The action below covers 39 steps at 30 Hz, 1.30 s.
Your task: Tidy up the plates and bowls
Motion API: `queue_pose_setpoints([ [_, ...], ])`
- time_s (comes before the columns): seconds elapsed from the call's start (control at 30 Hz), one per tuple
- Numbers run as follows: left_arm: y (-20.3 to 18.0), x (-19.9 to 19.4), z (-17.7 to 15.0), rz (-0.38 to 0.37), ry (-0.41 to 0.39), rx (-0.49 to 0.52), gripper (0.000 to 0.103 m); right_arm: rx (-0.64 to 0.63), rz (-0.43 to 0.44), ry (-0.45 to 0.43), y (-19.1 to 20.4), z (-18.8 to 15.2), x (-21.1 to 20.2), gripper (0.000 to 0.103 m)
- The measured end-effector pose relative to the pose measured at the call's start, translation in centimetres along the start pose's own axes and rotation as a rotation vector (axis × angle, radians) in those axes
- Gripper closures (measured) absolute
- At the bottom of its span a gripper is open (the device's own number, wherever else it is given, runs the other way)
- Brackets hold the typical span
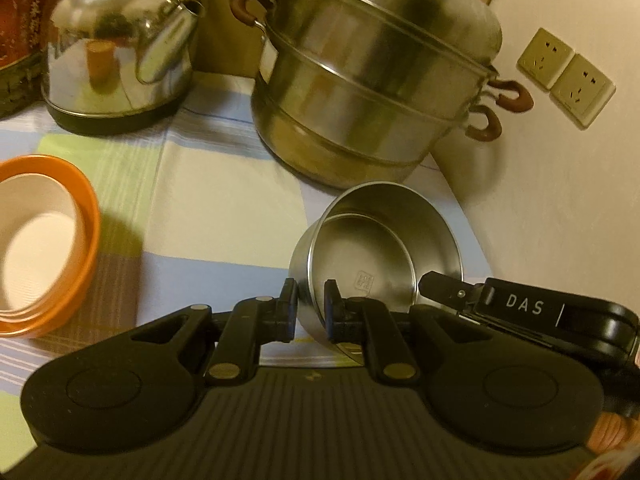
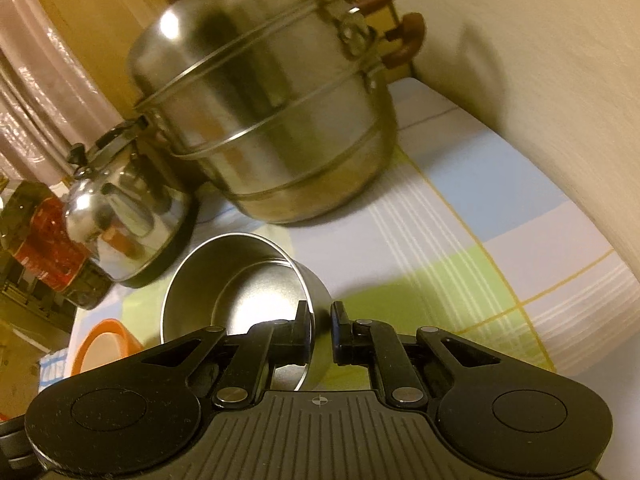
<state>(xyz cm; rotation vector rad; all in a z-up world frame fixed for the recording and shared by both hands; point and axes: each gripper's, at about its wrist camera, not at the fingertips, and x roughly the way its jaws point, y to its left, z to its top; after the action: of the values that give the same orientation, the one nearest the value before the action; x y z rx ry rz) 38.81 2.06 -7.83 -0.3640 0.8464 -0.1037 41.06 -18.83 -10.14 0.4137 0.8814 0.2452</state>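
Observation:
A small steel bowl is tilted above the checked tablecloth. My left gripper is shut on its near-left rim. My right gripper reaches in from the right and clamps the opposite rim. In the right wrist view the same steel bowl leans left, and my right gripper has its left finger inside the rim and its right finger outside. A stack of orange bowls with a cream inside stands at the left; it also shows in the right wrist view.
A large stacked steel steamer pot with brown handles stands right behind the bowl. A shiny kettle stands at back left beside a red packet. The wall with two sockets closes the right side.

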Motion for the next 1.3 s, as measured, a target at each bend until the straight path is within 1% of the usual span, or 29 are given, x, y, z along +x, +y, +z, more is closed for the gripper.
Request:
queue_pose_setpoints([
  [0.23,1.2,-2.1,0.1,0.008,-0.042,-0.015,0.092,-0.021,0.03,-0.012,2.4,-0.1,-0.8,0.093],
  [0.53,3.7,-5.6,-0.1,0.027,-0.096,-0.063,0.092,-0.072,0.075,-0.023,6.0,-0.8,-1.9,0.093],
  [0.93,7.5,-9.3,-0.9,0.076,-0.131,-0.122,0.091,-0.147,0.137,-0.005,10.9,-2.2,-1.6,0.093],
  [1.3,9.9,-11.2,-1.3,0.098,-0.158,-0.164,0.092,-0.177,0.169,0.012,13.6,-3.4,-0.9,0.093],
])
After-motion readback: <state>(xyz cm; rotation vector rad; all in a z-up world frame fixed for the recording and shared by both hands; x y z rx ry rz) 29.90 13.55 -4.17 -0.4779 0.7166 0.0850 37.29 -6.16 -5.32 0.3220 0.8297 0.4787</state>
